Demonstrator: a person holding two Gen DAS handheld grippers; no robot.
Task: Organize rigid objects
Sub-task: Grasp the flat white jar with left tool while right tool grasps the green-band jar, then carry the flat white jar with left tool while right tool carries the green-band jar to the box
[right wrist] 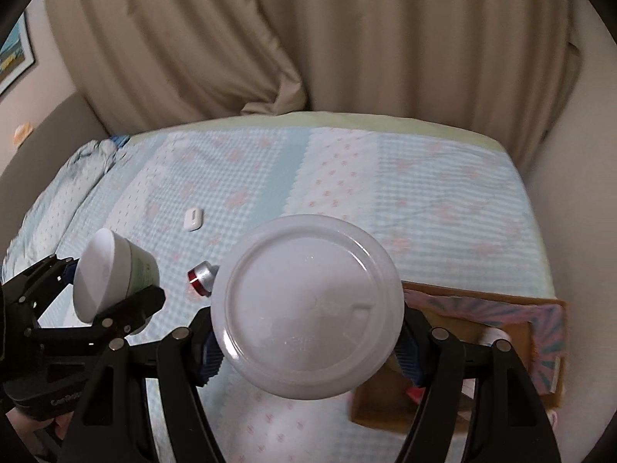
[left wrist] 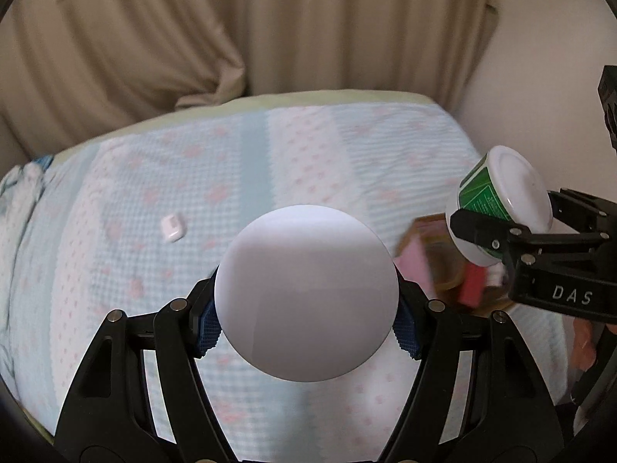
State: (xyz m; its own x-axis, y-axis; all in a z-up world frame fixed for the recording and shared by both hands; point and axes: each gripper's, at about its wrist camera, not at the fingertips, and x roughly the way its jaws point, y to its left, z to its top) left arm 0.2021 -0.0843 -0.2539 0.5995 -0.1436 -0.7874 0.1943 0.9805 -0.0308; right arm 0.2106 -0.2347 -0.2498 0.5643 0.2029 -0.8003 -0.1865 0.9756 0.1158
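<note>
Each hand-held gripper is clamped on a jar; keep your right hand-held gripper [right wrist: 308, 351] level, lowering its jar [right wrist: 307, 306] into the box [right wrist: 540, 351] below-right

We are seeing matte black linkage arms on the left gripper [left wrist: 307, 324] and right gripper [right wrist: 308, 343], silver pivot screws, blue ridged pads [left wrist: 210, 326], and white "DAS" lettering.

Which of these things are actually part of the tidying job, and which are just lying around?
Part of the job: jar in left gripper; green-labelled jar in right gripper; box; small white case; red-capped item.
Just there: bedspread; curtain.
</note>
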